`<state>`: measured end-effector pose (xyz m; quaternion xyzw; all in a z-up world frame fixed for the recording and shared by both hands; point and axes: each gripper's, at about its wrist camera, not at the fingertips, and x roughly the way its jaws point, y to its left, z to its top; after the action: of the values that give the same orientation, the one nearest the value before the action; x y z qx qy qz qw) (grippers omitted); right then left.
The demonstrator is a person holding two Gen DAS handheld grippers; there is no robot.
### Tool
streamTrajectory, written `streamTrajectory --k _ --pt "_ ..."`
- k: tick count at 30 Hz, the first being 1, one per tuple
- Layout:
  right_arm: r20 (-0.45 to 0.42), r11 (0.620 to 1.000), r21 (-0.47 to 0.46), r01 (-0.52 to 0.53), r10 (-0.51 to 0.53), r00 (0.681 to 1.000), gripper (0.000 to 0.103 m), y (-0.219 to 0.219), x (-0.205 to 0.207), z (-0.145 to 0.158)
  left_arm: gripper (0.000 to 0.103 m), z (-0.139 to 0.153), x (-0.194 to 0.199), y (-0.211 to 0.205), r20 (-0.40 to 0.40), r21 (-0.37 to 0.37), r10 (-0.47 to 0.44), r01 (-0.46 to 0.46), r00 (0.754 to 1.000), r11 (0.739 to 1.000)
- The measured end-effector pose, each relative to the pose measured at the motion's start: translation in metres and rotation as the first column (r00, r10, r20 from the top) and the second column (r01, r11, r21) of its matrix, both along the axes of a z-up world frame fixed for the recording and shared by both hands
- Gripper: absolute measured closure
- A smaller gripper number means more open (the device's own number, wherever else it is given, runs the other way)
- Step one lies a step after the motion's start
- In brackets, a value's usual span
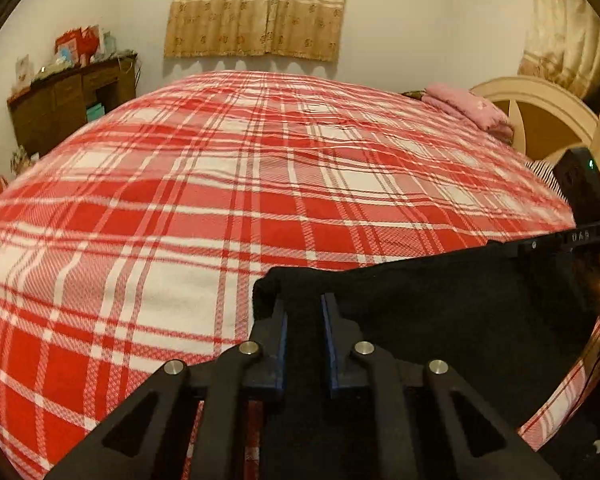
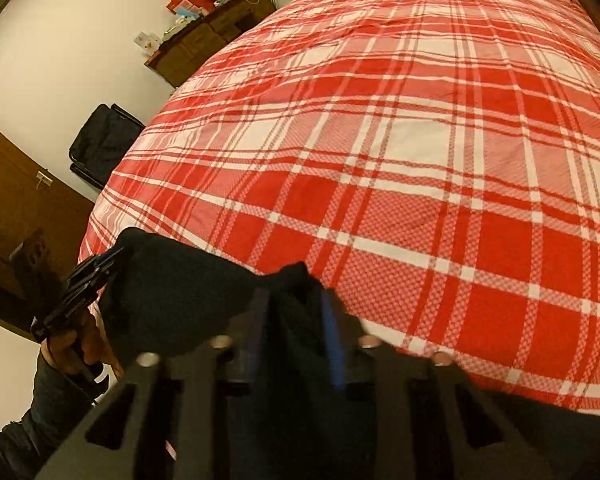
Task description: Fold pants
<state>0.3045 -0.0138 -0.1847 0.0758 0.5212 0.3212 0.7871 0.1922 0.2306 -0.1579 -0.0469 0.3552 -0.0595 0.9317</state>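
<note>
I see a bed (image 1: 220, 184) under a red-and-white plaid cover — smooth but for faint wrinkles, filling most of both views. Dark pants (image 1: 440, 300) lie bunched at its near edge. Far right by the headboard (image 1: 540, 112) a folded pink blanket (image 1: 468, 108) rests on the cover — well apart.

This was a home bedroom: a wide bed (image 1: 260, 184) under a red-and-white plaid cover filled the view, fringed beige curtains (image 1: 260, 8) hung at twelve o'clock, a cluttered dark wooden desk (image 1: 72, 100) stood at ten, a folded pink blanket (image 1: 468, 108) lay at two
</note>
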Motion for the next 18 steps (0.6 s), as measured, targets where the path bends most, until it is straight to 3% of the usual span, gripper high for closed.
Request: streamTrajectory --k 4,8,10,13,14,16,17,18 --pt "0.019 0.999 0.038 0.001 -0.001 1.000 0.098 -0.002 0.002 0.011 0.090 0.008 0.000 0.005 0.019 -0.050 0.017 -0.016 1.000 0.999" --pt "0.087 0.997 0.067 0.033 -0.039 0.995 0.098 -0.004 0.006 0.033 0.090 -0.004 0.010 0.015 -0.013 -0.091 0.054 -0.055 0.998 0.994" --pt "0.067 0.997 0.057 0.043 -0.047 0.997 0.098 -0.002 0.013 0.028 0.090 -0.007 0.009 0.018 -0.013 -0.126 0.062 -0.063 0.998 0.990" --pt "0.036 1.000 0.013 0.001 -0.002 0.999 0.093 0.002 0.013 0.016 0.090 -0.005 0.004 0.015 0.000 -0.110 0.056 -0.056 0.998 0.992" --pt "0.019 1.000 0.030 -0.002 0.002 1.000 0.088 -0.001 0.009 0.013 0.090 -0.005 0.002 0.013 0.002 -0.104 0.053 -0.052 0.999 0.993" --pt "0.005 0.998 0.062 -0.016 0.015 1.000 0.025 -0.005 0.006 0.012 0.090 -0.006 0.001 0.014 0.001 -0.104 0.049 -0.049 0.999 0.993" --pt "0.009 0.997 0.076 -0.010 0.009 1.000 0.020 -0.008 0.003 0.013 0.090 -0.007 0.001 0.015 0.000 -0.110 0.049 -0.049 0.999 0.993" --pt "0.017 0.996 0.086 0.001 -0.002 1.000 0.025 -0.011 0.002 0.015 0.090 -0.007 0.001 0.017 -0.002 -0.119 0.051 -0.051 0.999 0.992"
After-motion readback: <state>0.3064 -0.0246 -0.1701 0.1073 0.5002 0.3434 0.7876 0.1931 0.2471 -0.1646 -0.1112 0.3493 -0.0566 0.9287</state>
